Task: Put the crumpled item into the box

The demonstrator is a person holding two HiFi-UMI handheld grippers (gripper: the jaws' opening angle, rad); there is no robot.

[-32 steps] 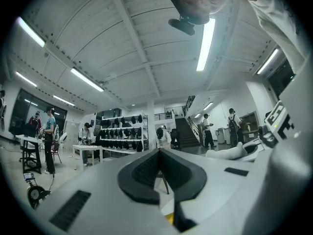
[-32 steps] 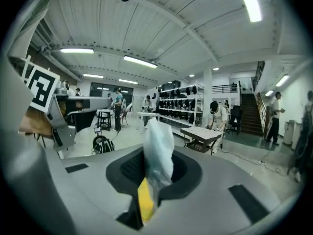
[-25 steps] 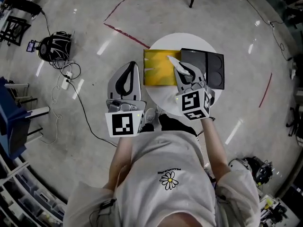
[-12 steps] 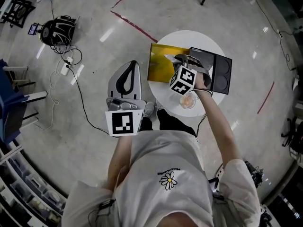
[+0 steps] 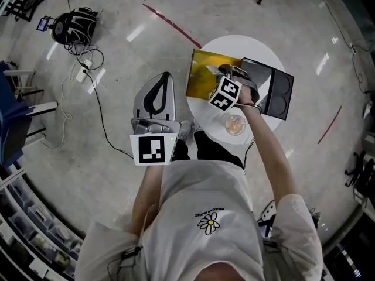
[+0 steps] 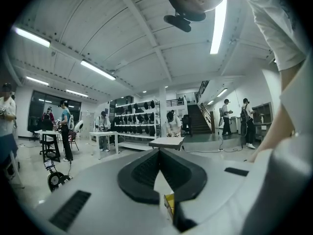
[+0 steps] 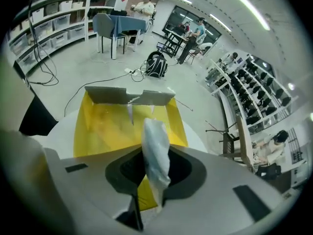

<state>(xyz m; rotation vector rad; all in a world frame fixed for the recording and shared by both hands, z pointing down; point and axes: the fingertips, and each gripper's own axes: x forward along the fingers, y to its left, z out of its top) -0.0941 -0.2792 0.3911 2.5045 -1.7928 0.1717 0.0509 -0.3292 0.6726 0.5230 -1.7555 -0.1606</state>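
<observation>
We held the white wad (image 7: 154,136) clamped between our right gripper's (image 7: 156,166) fingers, and it stuck out past the tips. The open yellow box (image 7: 105,124) lay just beyond and below those tips on the round table (image 5: 234,44). Our left gripper's (image 6: 159,153) fingers were closed on nothing, with the box off to their right.

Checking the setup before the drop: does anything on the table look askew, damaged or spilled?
The yellow box juts past the round table at one corner, and its far flap looks ragged and torn. Nothing looks spilled.
</observation>
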